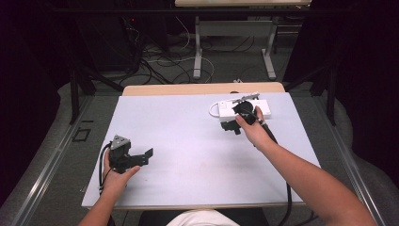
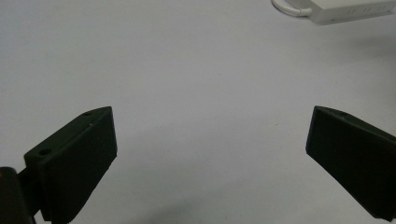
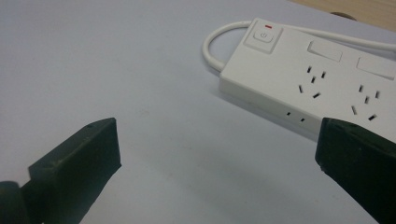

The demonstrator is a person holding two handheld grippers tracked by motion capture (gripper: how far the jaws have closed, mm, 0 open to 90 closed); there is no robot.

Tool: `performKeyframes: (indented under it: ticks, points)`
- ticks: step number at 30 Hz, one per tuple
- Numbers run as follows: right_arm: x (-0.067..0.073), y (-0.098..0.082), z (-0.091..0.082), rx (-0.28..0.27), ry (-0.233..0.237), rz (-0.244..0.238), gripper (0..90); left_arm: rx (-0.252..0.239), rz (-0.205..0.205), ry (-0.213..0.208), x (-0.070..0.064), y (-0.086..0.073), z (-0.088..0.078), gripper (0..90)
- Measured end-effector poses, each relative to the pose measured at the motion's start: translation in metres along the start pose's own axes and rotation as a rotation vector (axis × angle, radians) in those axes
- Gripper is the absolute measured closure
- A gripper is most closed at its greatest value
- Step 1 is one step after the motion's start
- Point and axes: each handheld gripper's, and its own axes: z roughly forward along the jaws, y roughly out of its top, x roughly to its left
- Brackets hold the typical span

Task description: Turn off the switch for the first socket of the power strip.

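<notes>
White plastic, the power strip [image 1: 244,108] lies flat near the far right corner of the table [image 1: 188,141], its cord [image 3: 212,44] looping off its left end. Our right gripper [image 3: 217,154] hangs just beside its near edge, fingers [image 3: 81,158] spread wide with nothing between them. Well apart, near the front left corner, our left gripper [image 2: 210,158] rests low over bare table, fingers [image 2: 74,163] likewise released and empty.

power strip [image 3: 303,79] | white, flat on mat (cord looped) | far right
</notes>
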Motion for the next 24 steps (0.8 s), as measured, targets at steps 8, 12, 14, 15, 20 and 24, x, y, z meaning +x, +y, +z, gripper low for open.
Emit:
performKeyframes:
  ticks: [8, 12, 14, 15, 20, 24]
  points:
    - [0.001, -0.021, -0.020, -0.015, 0.030, 0.012, 0.0, -0.010, -0.012, 0.006, 0.000, 0.000, -0.001, 1.9]
    - [0.002, -0.030, -0.028, -0.043, 0.027, -0.010, 0.0, 0.005, -0.005, 0.004, 0.001, 0.000, -0.002, 1.9]
    - [0.003, -0.036, -0.033, -0.047, 0.029, -0.013, 0.0, 0.000, -0.006, 0.007, 0.001, 0.000, -0.002, 1.9]
    - [0.003, -0.039, -0.036, -0.054, 0.030, -0.015, 0.0, -0.005, -0.007, 0.009, 0.001, 0.000, -0.002, 1.9]
    - [0.007, -0.053, -0.048, -0.090, 0.039, -0.021, 0.0, -0.016, -0.012, 0.008, 0.001, 0.000, -0.004, 1.8]
    - [0.009, -0.064, -0.054, -0.112, 0.046, -0.017, 0.0, -0.015, -0.017, 0.009, 0.002, -0.001, -0.005, 1.7]
